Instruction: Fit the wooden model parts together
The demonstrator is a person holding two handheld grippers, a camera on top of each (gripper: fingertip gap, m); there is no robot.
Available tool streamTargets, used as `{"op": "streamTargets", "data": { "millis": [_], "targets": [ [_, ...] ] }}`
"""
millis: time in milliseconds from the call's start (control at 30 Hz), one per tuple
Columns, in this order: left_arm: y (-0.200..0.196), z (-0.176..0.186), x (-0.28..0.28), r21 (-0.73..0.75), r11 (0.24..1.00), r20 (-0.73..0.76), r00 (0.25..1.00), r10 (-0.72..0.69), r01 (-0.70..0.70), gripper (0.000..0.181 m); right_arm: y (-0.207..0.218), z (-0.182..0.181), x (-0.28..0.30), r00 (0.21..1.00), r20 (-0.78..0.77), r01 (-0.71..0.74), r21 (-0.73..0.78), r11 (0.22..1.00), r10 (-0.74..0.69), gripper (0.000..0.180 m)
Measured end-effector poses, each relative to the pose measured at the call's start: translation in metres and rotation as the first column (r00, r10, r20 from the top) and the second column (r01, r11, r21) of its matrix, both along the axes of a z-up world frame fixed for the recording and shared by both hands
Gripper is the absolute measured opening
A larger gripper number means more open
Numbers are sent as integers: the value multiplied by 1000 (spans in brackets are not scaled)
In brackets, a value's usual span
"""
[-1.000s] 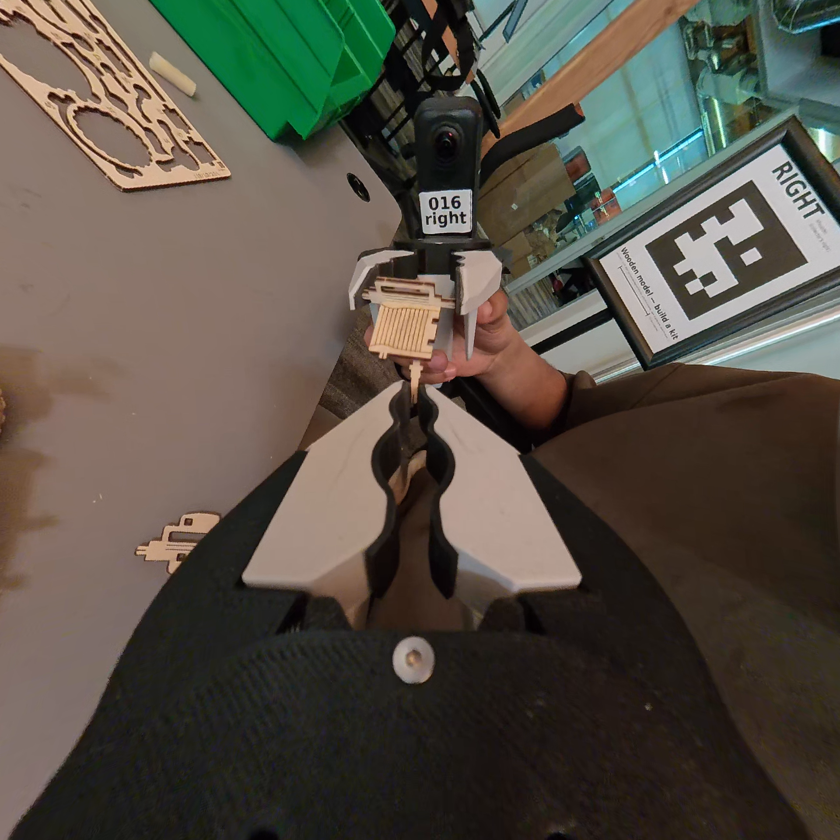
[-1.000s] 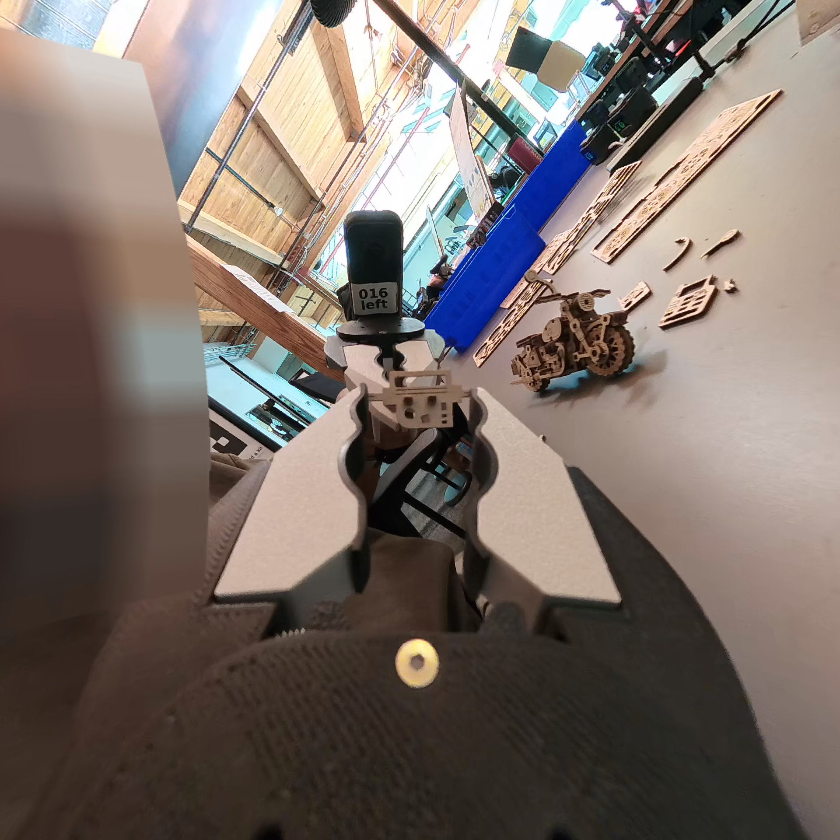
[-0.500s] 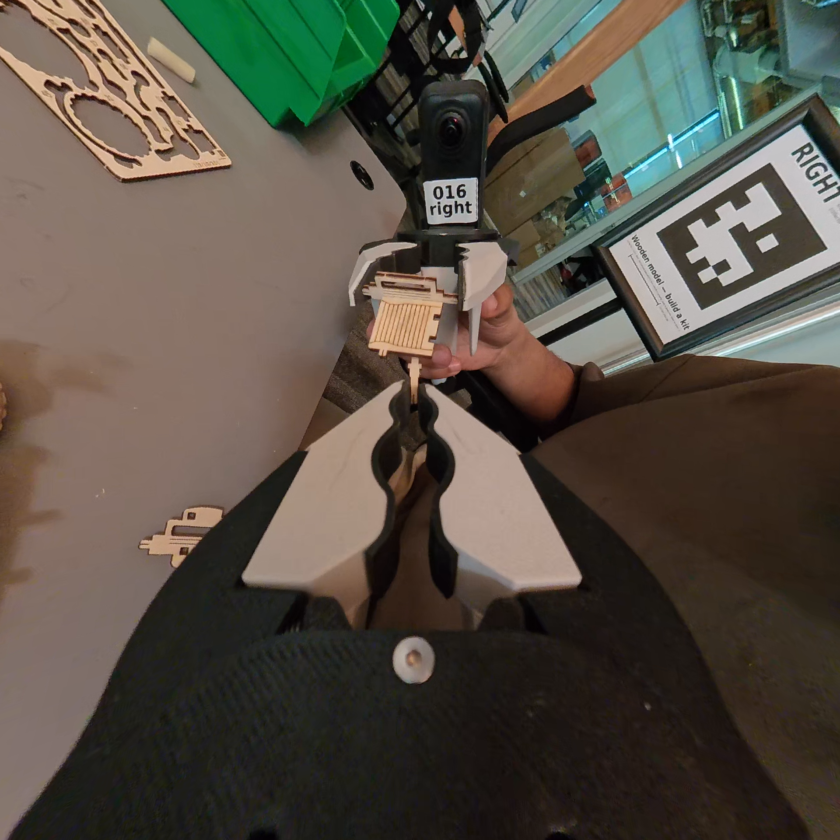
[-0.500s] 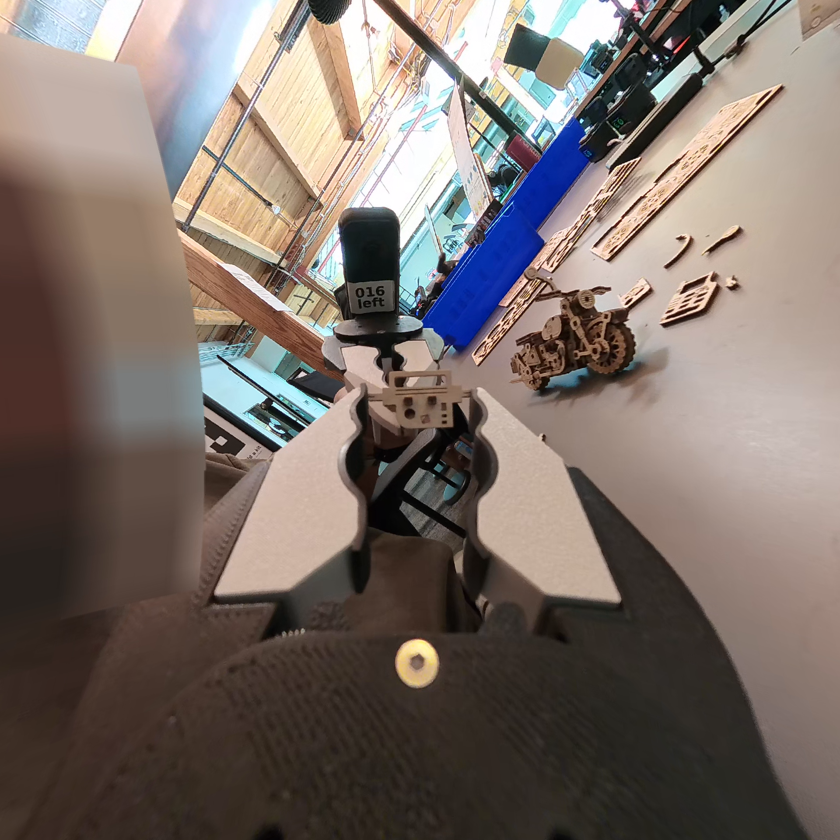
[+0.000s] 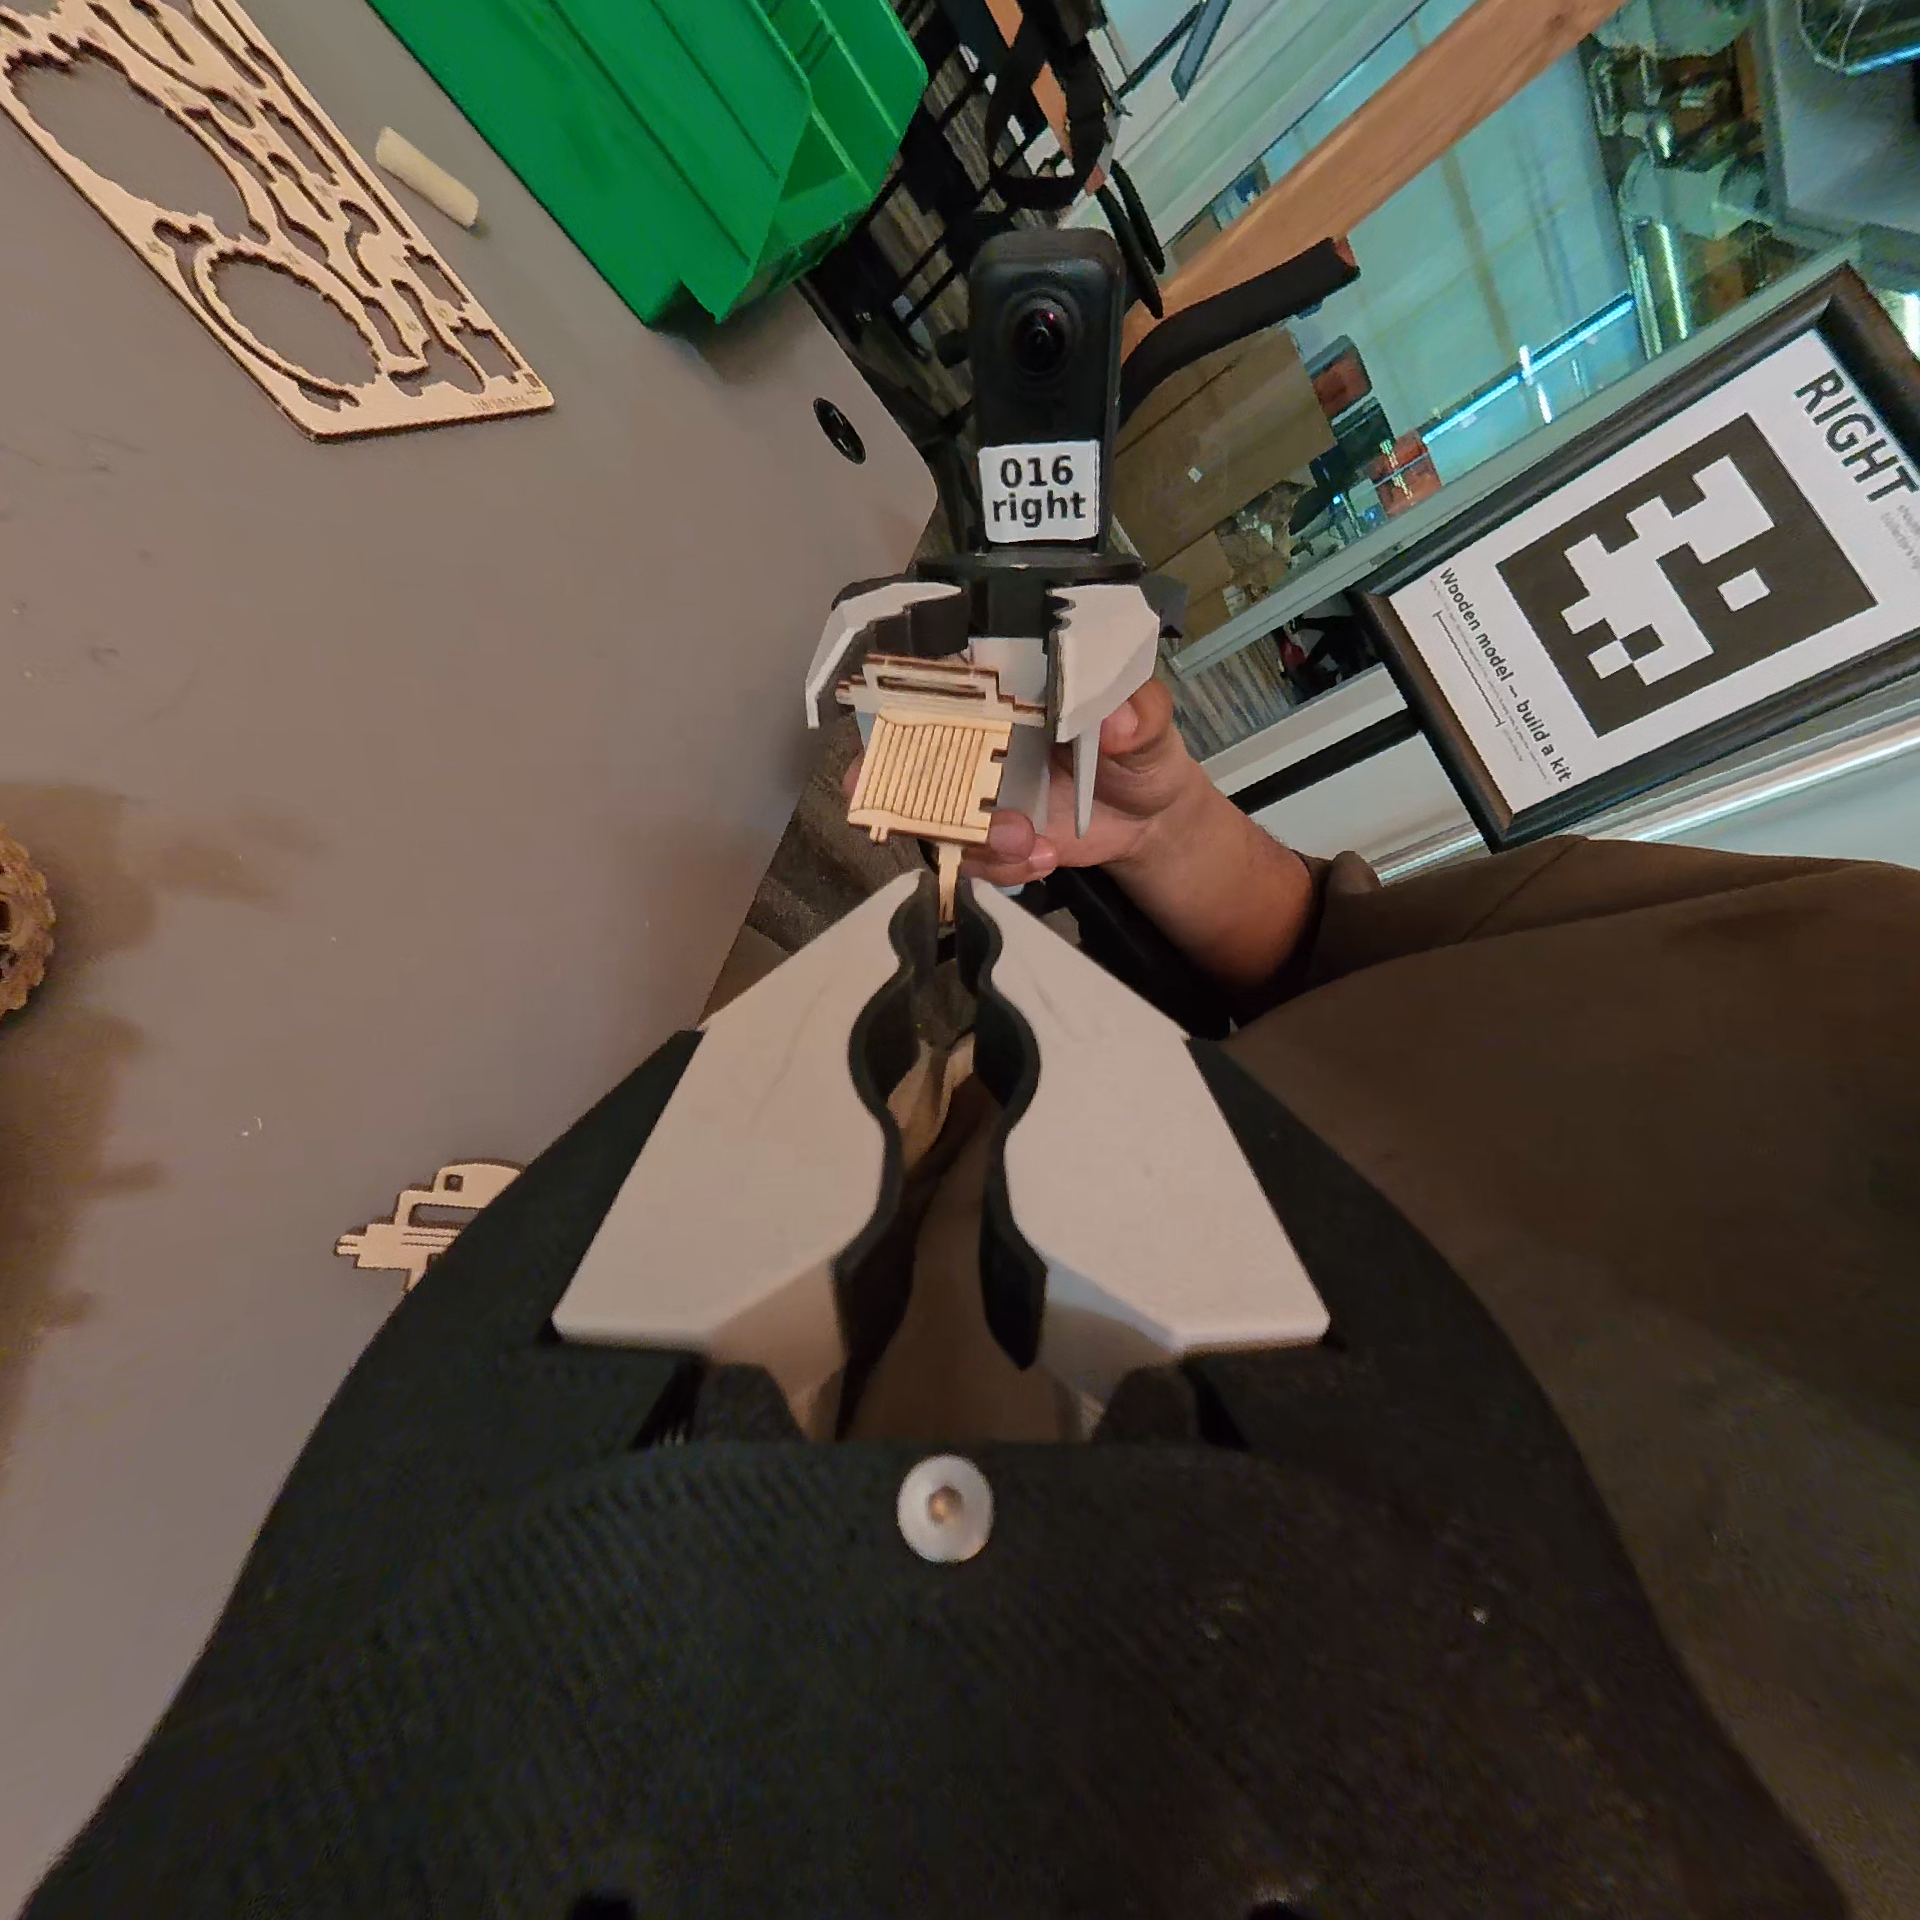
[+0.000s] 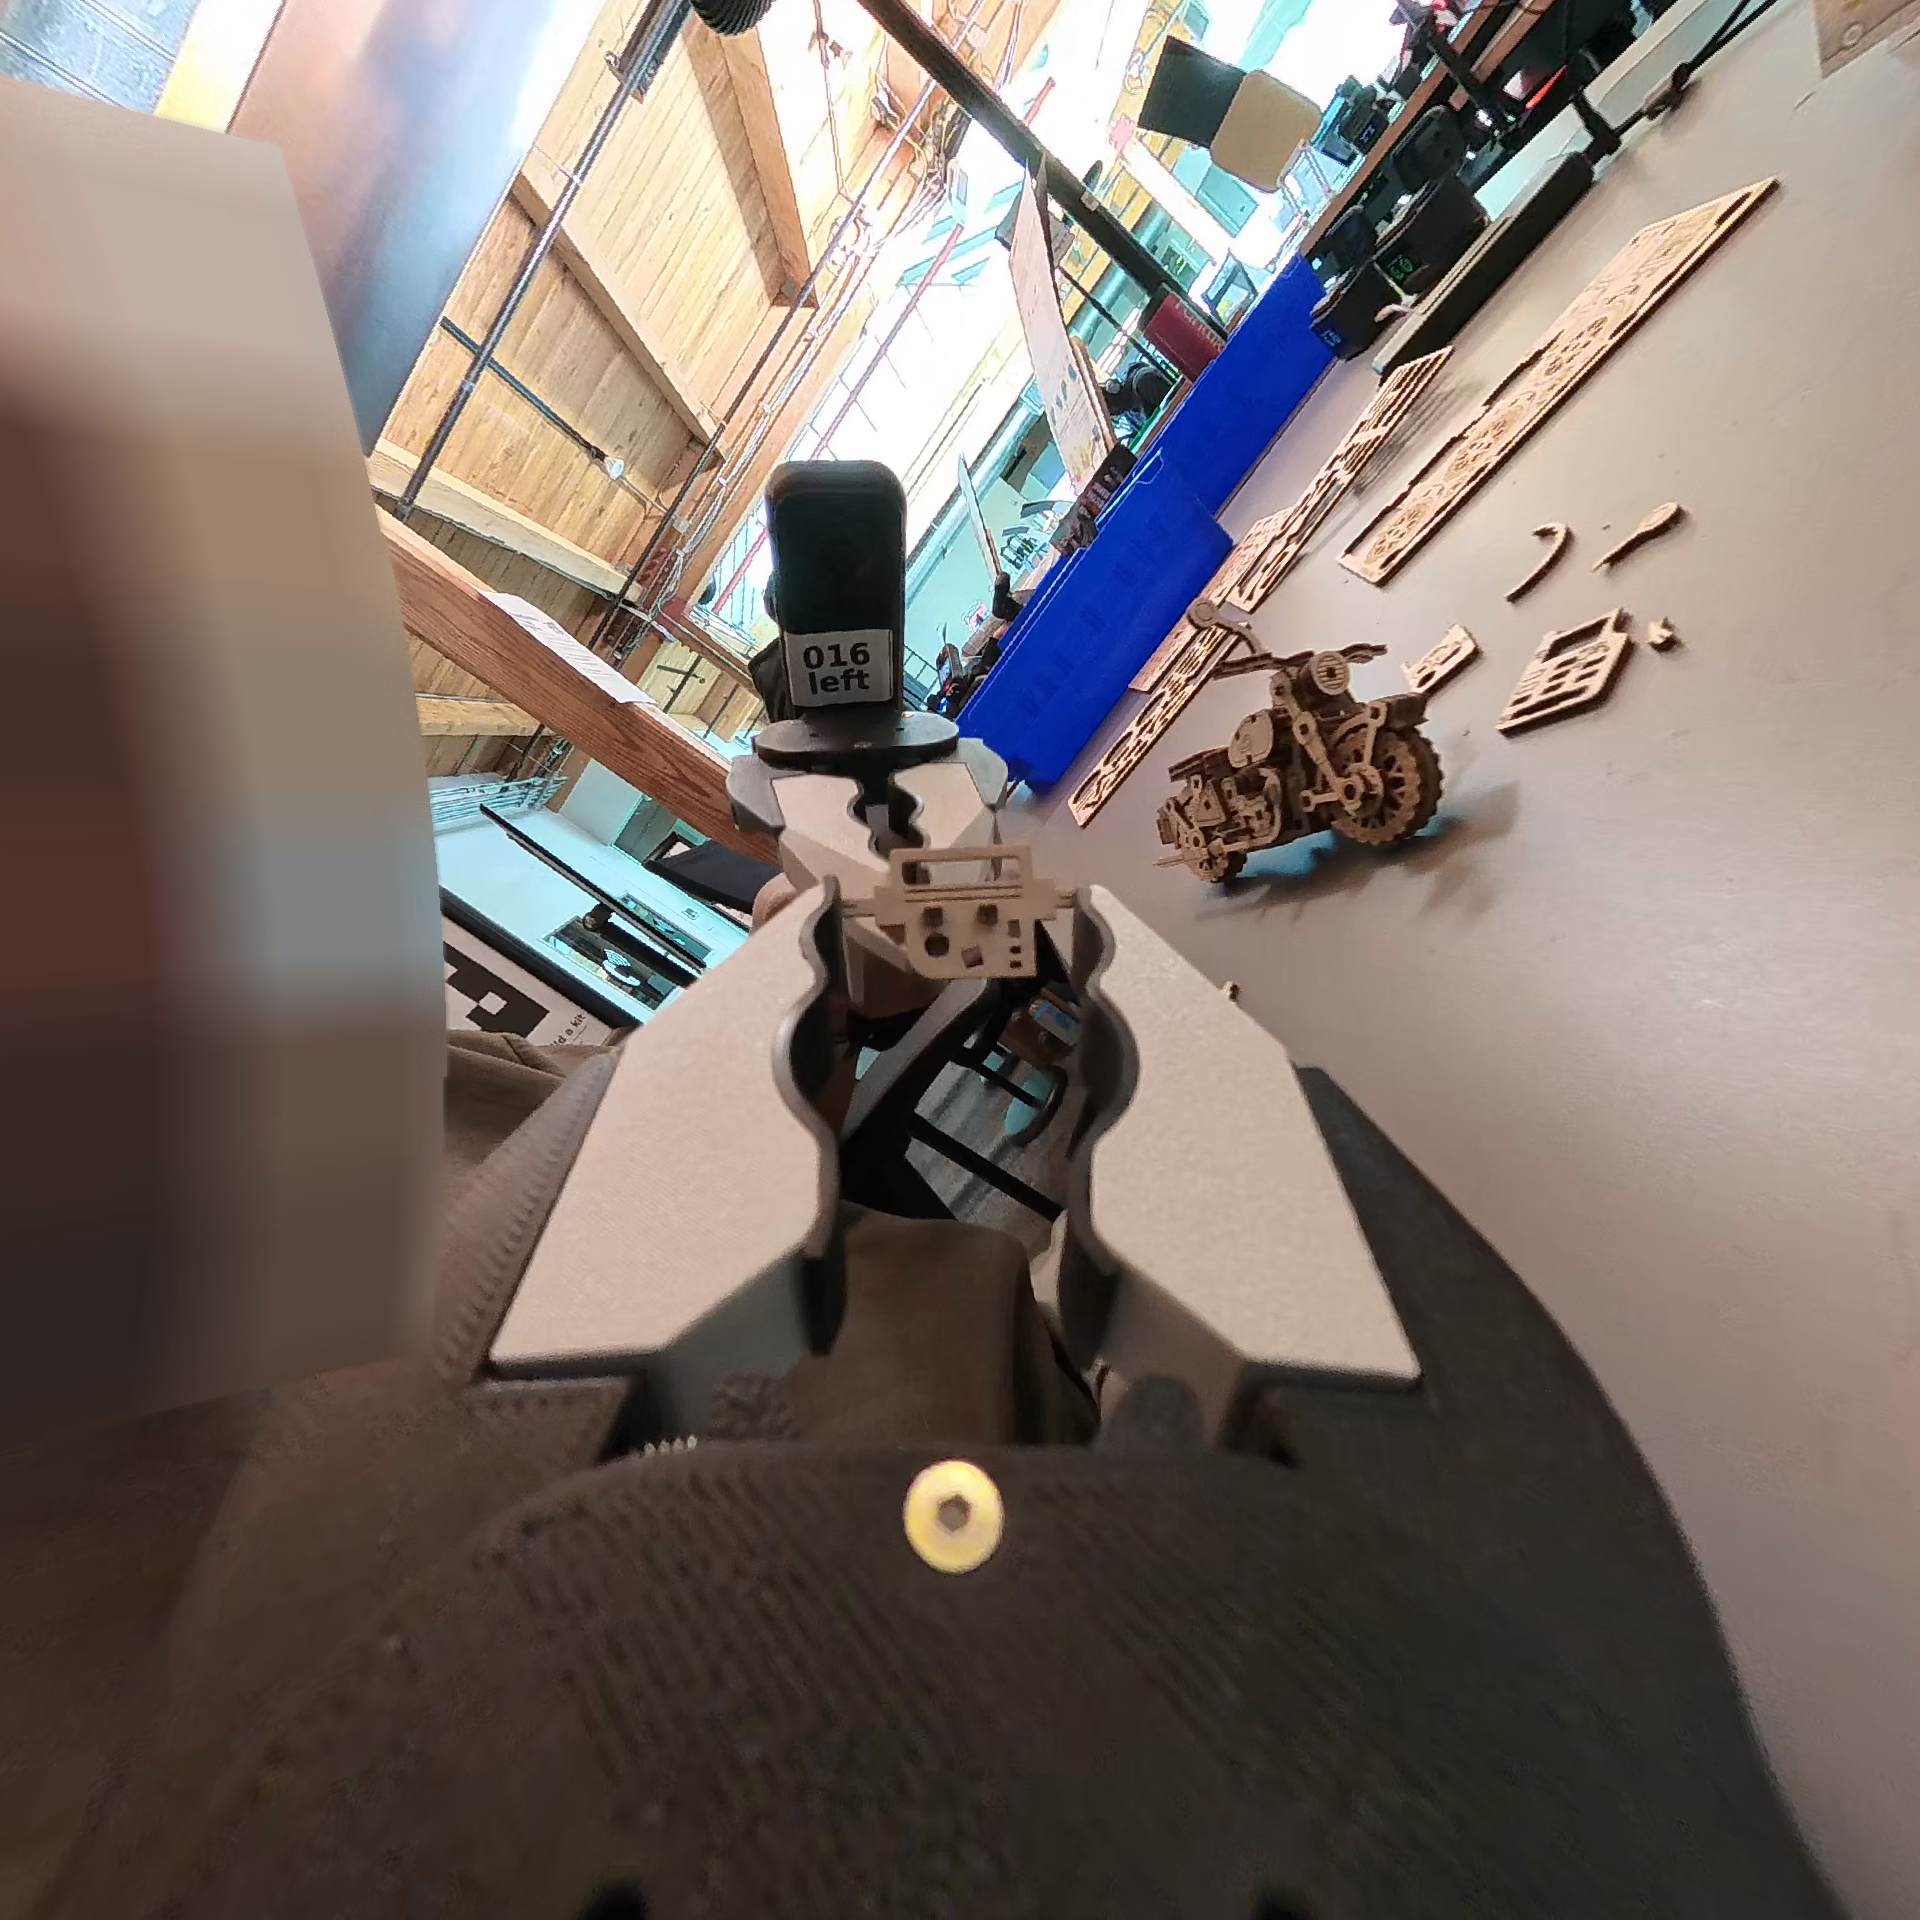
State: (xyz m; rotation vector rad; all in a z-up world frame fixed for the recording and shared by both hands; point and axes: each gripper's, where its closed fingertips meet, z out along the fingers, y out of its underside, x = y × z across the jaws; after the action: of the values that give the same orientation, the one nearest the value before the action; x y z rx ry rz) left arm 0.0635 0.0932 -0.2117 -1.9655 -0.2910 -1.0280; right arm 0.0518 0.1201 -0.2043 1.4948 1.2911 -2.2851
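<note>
Both units held up in the air off the edge of the grey worktop (image 5: 312, 727), facing each other.

Left hand-held gripper (image 5: 940, 909): fingers nearly together, tips pinching the thin stem of a pale slatted wooden panel (image 5: 930, 767). The panel stands out beyond the tips, toward the other unit.

Right hand-held gripper (image 6: 956, 914): fingers set apart, clamping a flat wooden plate with slots and round holes (image 6: 966, 914) by its two side tabs. The plate spans the gap between the tips. In the left wrist view the same plate sits crosswise at the top edge of the slatted panel, touching it; whether the joint is seated, cannot tell.

A bare hand (image 5: 1112, 800) grips the right unit from behind, brown sleeve below it.

On the worktop, left wrist view: punched-out plywood sheet (image 5: 260, 239) at far left, small pale stick (image 5: 426, 189) beside it, green plastic bins (image 5: 665, 135) behind, one loose cut-out wooden piece (image 5: 426, 1226) near the left unit's body. A framed sign with a black-and-white marker (image 5: 1683, 582) stands to the right.

Right wrist view: assembled wooden motorcycle model (image 6: 1309, 748) upright on the worktop, loose small parts (image 6: 1569, 670) to its right, more plywood sheets (image 6: 1538, 374) and a blue bin (image 6: 1132, 582) farther back.
</note>
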Motion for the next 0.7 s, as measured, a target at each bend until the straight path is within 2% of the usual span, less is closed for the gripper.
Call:
{"op": "streamTargets", "data": {
  "millis": [367,467,700],
  "targets": [
    [4,7,-6,38,998,30,998,46,-47,2,6,1,0,1000,6,19,-37,999,-18,43],
    [4,10,-6,50,997,37,998,50,-51,19,8,3,0,999,2,32,-45,998,-32,44],
    [4,13,-11,83,994,13,997,70,-71,33,15,13,-3,997,-47,65,-76,995,-69,44]
  ]
}}
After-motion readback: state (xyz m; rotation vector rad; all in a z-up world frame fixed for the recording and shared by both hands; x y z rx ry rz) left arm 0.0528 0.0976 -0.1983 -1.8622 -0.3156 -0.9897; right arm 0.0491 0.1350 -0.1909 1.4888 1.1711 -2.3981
